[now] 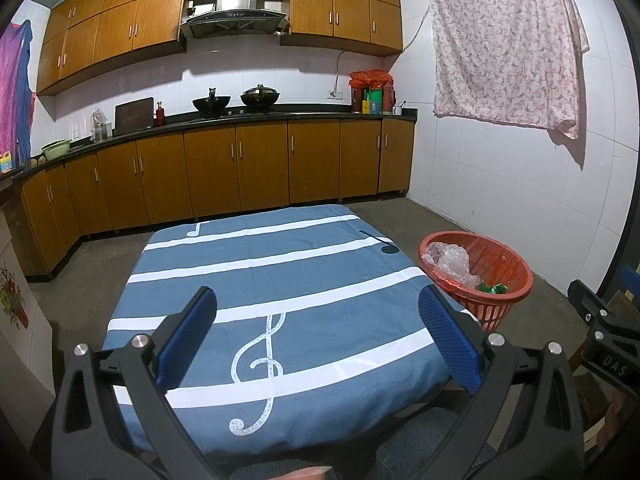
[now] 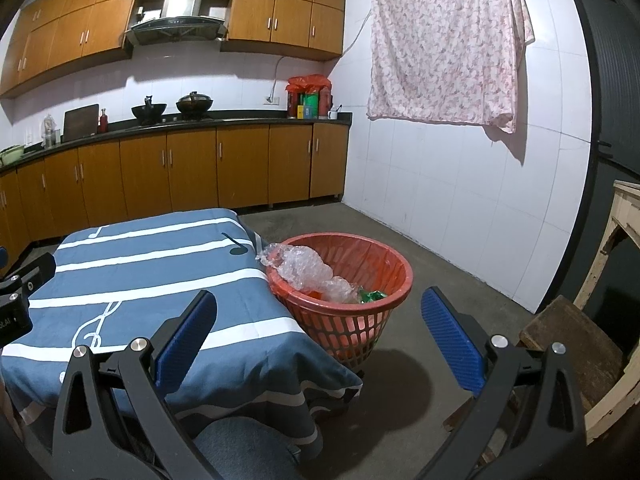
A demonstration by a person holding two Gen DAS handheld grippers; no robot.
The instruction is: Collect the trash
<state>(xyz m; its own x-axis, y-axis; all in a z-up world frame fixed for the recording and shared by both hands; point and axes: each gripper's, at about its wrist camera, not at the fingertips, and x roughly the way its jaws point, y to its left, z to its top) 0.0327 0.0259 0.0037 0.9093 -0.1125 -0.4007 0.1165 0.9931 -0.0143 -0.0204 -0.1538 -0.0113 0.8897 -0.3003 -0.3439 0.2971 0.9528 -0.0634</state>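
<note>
A red plastic trash basket (image 2: 384,264) stands on the floor at the table's right side; it also shows in the left wrist view (image 1: 516,264). It holds crumpled clear plastic wrap (image 2: 308,270) and a green wrapper (image 2: 372,295). My left gripper (image 1: 316,304) is open and empty above the near part of the table, which is covered by a blue cloth with white stripes and music notes (image 1: 264,280). My right gripper (image 2: 320,308) is open and empty, held near the table's right front corner, short of the basket.
Wooden kitchen cabinets (image 1: 240,168) and a counter with woks run along the back wall. A floral cloth (image 2: 444,48) hangs on the white tiled right wall. A worn wooden stool (image 2: 572,344) and a cream wooden frame (image 2: 616,240) stand at the right.
</note>
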